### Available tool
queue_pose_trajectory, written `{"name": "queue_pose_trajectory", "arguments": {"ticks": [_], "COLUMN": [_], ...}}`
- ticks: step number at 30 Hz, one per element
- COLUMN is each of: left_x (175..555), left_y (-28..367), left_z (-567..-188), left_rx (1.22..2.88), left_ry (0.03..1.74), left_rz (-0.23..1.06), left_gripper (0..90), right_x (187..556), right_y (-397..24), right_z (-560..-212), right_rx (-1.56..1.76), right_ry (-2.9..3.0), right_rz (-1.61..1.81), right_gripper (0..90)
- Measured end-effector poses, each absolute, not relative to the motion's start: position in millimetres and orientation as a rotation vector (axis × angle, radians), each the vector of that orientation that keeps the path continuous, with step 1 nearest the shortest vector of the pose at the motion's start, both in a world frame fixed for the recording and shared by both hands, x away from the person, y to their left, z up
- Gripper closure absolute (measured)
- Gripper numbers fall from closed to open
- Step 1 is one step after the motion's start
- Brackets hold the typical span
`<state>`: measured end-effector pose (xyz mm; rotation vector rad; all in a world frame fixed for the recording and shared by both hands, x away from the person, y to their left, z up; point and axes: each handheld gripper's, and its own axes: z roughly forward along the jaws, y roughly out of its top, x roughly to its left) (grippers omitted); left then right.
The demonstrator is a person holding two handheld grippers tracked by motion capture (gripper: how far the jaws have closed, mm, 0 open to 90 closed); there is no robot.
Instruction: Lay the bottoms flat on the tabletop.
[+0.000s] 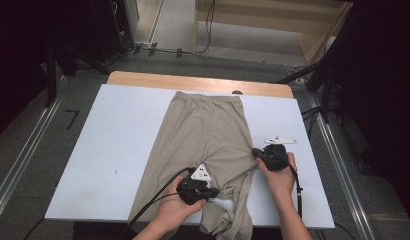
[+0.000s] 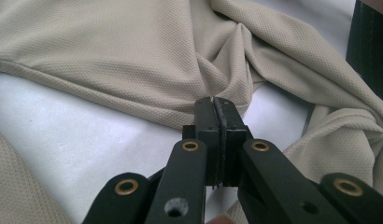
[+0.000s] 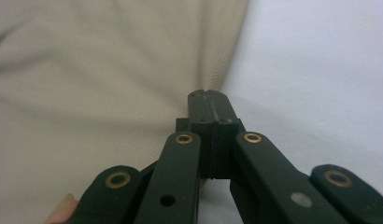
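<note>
One pair of beige trousers lies flat on a white table, waistband toward the far edge, legs running toward the person; the near end of the right leg is bunched and hangs over the near edge. There are two hand-held grippers and one garment.

Left gripper: held in the person's left hand at the crotch region, between the two trouser legs. In the left gripper view the left gripper has its jaws pressed together, tips at a puckered fold of fabric from which creases radiate; whether cloth is pinched between the pads cannot be told. White table surface shows on both sides of the jaws there, a detail that the high view hides beneath the hand.

Right gripper: held in the person's right hand at the outer right edge of the trousers, near mid-length. In the right gripper view the right gripper is likewise clenched, its tips resting at the border where beige cloth meets white table; no fabric is seen between the jaws.

The high view alone gives the whole garment, the wooden strip beyond the white surface and the grey floor around the table. The gripper views give the fine weave of the cloth.
</note>
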<state>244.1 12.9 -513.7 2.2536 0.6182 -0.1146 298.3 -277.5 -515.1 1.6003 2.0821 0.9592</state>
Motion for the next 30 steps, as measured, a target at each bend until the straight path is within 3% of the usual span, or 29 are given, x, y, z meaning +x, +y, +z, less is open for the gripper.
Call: {"name": "queue_pose_trajectory", "arguments": {"ticks": [5,8,13,14,19,23,28,30], "left_x": [245.3,245.7,247.2,246.3,235.8,224.5,203.4,196.1], "left_y": [13.4,14.5,20.9,21.3,18.4,16.9,15.9,14.5], "left_z": [-513.8,-512.9,-508.1,-506.7,-500.8,-498.4,-502.6,-506.1], "left_rx": [2.248,2.244,2.193,2.189,2.190,2.184,2.209,2.252], "left_ry": [0.620,0.621,0.647,0.649,0.643,0.620,0.569,0.551], "left_rz": [-0.136,-0.136,-0.141,-0.137,-0.109,-0.111,-0.126,-0.114], "left_gripper": [90.0,90.0,88.9,87.0,56.1,47.9,45.7,54.3], "right_x": [295.4,297.4,281.7,275.4,232.8,194.3,156.4,145.3], "right_y": [-284.9,-286.4,-292.0,-291.6,-281.1,-267.2,-247.7,-236.9], "right_z": [-513.1,-516.6,-511.7,-509.9,-501.4,-500.1,-492.9,-492.8], "right_rx": [1.594,1.615,1.589,1.568,1.488,1.449,1.418,1.385], "right_ry": [2.050,2.033,2.025,2.035,2.101,2.128,2.171,2.208], "right_rz": [0.979,0.909,0.990,1.013,1.069,1.096,1.136,1.145], "right_gripper": [86.1,66.5,51.4,49.6,43.2,36.0,34.1,34.2]}}
